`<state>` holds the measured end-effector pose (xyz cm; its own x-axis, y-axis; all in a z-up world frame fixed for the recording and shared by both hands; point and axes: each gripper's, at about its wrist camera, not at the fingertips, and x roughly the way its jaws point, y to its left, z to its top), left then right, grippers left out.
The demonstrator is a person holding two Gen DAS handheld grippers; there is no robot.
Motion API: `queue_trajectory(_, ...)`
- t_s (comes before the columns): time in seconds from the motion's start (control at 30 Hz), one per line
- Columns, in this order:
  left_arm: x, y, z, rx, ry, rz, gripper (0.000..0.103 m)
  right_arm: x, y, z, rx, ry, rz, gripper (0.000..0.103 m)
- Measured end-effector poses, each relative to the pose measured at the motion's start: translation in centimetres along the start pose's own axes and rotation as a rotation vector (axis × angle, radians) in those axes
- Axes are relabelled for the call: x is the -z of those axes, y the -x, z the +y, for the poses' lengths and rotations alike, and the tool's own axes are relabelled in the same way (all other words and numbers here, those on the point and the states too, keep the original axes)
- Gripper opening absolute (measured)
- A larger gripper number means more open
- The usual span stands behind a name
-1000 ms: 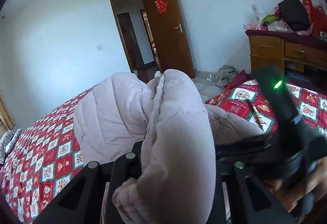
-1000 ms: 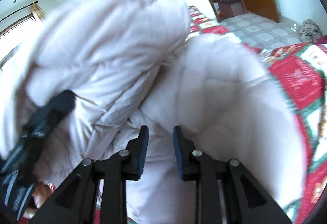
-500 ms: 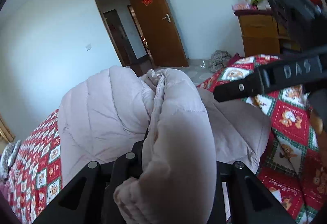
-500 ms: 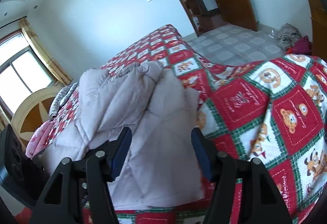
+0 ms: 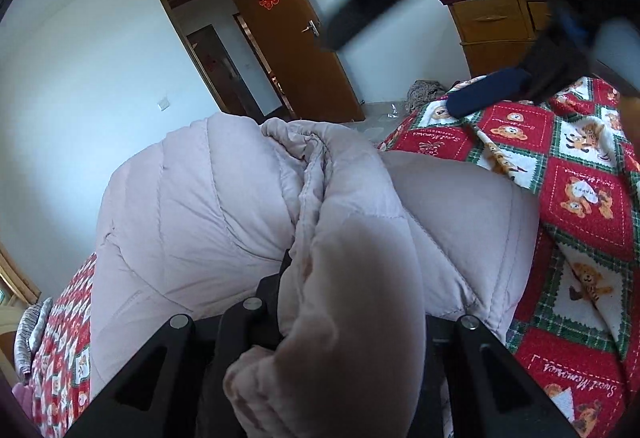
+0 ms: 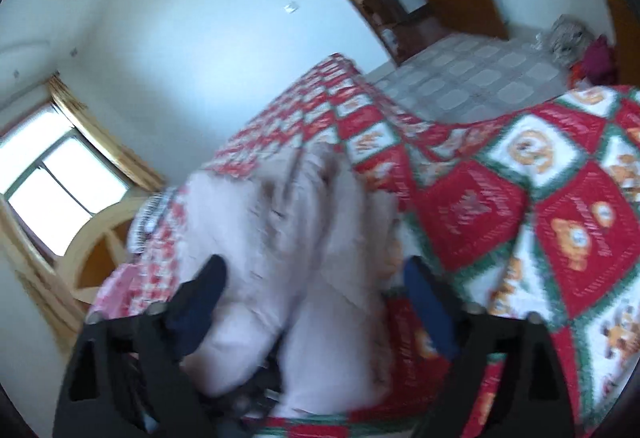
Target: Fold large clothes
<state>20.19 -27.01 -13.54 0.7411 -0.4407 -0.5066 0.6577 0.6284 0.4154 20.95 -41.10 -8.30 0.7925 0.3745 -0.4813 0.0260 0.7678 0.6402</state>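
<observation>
A pale pink quilted down coat (image 5: 208,214) lies bunched on the bed. My left gripper (image 5: 348,302) is shut on a thick fold of the coat, which covers its fingertips. In the right wrist view the coat (image 6: 304,238) lies below and ahead, blurred by motion. My right gripper (image 6: 316,302) is wide open and empty, held above the coat. Its blue-padded fingers (image 5: 484,94) show blurred at the upper right of the left wrist view.
The bed carries a red, white and green teddy-bear quilt (image 5: 580,206). An open brown door (image 5: 288,34) and a wooden dresser (image 5: 496,26) stand at the far wall. Clothes (image 6: 568,38) lie on the tiled floor. A window (image 6: 60,182) is left.
My right gripper has let go of the coat, opened wide and lifted up and away. My left gripper keeps its hold on the fold and has barely moved.
</observation>
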Motion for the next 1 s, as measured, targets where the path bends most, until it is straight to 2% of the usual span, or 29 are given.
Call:
queue_trajectory(0.1, -0.2, -0.2, -0.2, 0.005, 0.004, -0.007, 0.026, -0.9, -2.7, 1.2, 0.042, 0.082, 0.067, 0.098)
queue_trajectory(0.2, 0.4, 0.0, 0.1, 0.006, -0.006, -0.008, 0.026, -1.4, -5.7, 2.3, 0.017, 0.142, 0.163, 0.098)
queue_trajectory(0.27, 0.3, 0.0, -0.1, 0.010, -0.016, -0.007, 0.027, -1.4, -7.5, 3.6, 0.012, 0.232, 0.216, 0.098)
queue_trajectory(0.3, 0.4, 0.1, -0.1, 0.013, -0.020, -0.006, 0.031, -1.3, -8.3, 4.4, 0.029, 0.296, 0.233, 0.093)
queue_trajectory(0.33, 0.4, 0.3, -0.1, 0.018, -0.022, -0.006, 0.033, -1.1, -8.9, 4.5, 0.055, 0.327, 0.249, 0.072)
queue_trajectory(0.37, 0.3, 0.5, -0.1, 0.026, -0.023, -0.004, 0.039, -1.0, -9.8, 4.3, 0.085, 0.337, 0.286, 0.058)
queue_trajectory(0.43, 0.4, 1.2, 0.1, 0.063, -0.021, 0.006, 0.043, -0.8, -9.9, 3.7, 0.049, 0.307, 0.299, 0.047)
queue_trajectory(0.47, 0.6, 1.9, 0.2, 0.083, -0.032, 0.004, 0.044, -0.7, -9.7, 3.6, 0.047, 0.315, 0.292, 0.045)
queue_trajectory(0.63, 3.1, 7.8, 1.3, 0.133, -0.104, -0.042, 0.048, 0.5, -8.2, 4.0, 0.082, 0.362, 0.255, 0.032)
queue_trajectory(0.67, 3.5, 9.4, 2.3, 0.158, -0.086, -0.058, 0.055, 0.5, -8.0, 4.2, 0.088, 0.379, 0.247, 0.031)
queue_trajectory(0.7, 3.8, 10.7, 3.4, 0.199, -0.052, -0.072, 0.068, 0.3, -7.6, 4.6, 0.106, 0.401, 0.230, 0.027)
queue_trajectory(0.77, 4.4, 13.3, 6.8, 0.263, 0.049, -0.113, 0.073, -0.4, -6.8, 4.9, 0.135, 0.434, 0.202, 0.024)
queue_trajectory(0.83, 4.7, 15.1, 11.1, 0.281, 0.156, -0.155, 0.075, -1.2, -6.5, 4.7, 0.158, 0.458, 0.199, 0.024)
queue_trajectory(0.9, 4.5, 14.5, 14.8, 0.211, 0.247, -0.156, 0.085, -1.8, -7.0, 4.5, 0.170, 0.490, 0.215, 0.024)
queue_trajectory(0.97, 4.1, 11.4, 18.4, 0.069, 0.359, -0.079, 0.085, -1.8, -7.5, 4.6, 0.187, 0.541, 0.219, 0.024)
queue_trajectory(1.0, 4.0, 9.6, 19.9, 0.030, 0.416, -0.037, 0.085, -1.9, -7.8, 4.7, 0.204, 0.568, 0.216, 0.024)
